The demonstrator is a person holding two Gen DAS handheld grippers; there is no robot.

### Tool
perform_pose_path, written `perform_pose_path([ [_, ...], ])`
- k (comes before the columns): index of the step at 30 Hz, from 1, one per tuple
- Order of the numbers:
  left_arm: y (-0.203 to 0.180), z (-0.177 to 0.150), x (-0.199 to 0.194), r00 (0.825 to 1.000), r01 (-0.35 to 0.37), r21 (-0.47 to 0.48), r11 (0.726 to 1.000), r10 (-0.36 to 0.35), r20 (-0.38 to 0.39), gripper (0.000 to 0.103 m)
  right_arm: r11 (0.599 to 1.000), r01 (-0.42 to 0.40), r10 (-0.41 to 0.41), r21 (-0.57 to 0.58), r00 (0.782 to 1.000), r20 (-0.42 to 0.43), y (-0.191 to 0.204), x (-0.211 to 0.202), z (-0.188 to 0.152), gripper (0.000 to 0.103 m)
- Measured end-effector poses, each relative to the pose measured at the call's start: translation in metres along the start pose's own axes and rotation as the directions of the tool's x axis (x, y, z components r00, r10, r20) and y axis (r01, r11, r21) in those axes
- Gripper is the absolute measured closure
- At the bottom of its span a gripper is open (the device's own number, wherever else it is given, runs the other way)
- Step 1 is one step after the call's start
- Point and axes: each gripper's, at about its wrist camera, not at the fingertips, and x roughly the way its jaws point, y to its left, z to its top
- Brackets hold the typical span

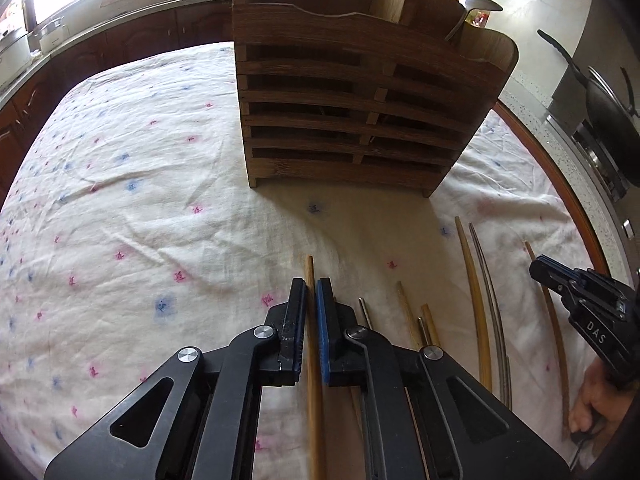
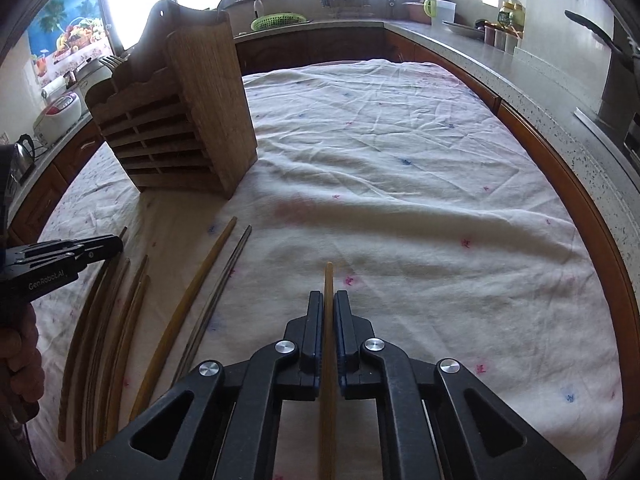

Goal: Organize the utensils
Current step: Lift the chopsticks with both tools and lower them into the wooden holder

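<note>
Your left gripper (image 1: 311,284) was clamped on a wooden chopstick (image 1: 310,272) that lay on the patterned tablecloth (image 1: 140,200). Your right gripper (image 2: 329,296) was likewise closed on another wooden chopstick (image 2: 329,276). Between the two grippers, more chopsticks (image 2: 188,312) lay loose on the cloth, some wooden, some metal. Beyond them stood the slatted wooden utensil holder (image 1: 352,120), upright on the cloth, with a metal spoon (image 1: 476,8) and a wooden utensil inside.

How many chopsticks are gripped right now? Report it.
2. The left chopstick is clamped in the left gripper, the right chopstick in the right gripper. Loose chopsticks lie on the cloth.
</note>
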Motion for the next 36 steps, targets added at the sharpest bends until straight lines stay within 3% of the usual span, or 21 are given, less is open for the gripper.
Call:
perform_pose_path([
  [8,0.009,-0.012,-0.061,0.988,0.105,-0.059,0.993,-0.098,0.116,0.098,0.995,-0.093,0.090,0.024,0.989,0.113,0.011,-0.054,0.007,0.098],
  [18,0.013,-0.015,-0.150,0.942,0.195,-0.059,0.979,-0.170,0.290,0.098,0.985,-0.170,0.157,0.024,0.949,0.272,0.022,-0.121,0.020,0.098],
  [26,0.021,-0.012,-0.197,0.902,0.199,-0.052,0.979,-0.162,0.400,0.098,0.980,-0.201,0.185,0.002,0.904,0.385,0.031,-0.163,0.037,0.098],
  [36,0.032,-0.005,-0.208,0.878,0.197,-0.082,0.977,-0.139,0.457,0.098,0.975,-0.220,0.207,-0.015,0.891,0.405,0.040,-0.166,0.047,0.098],
])
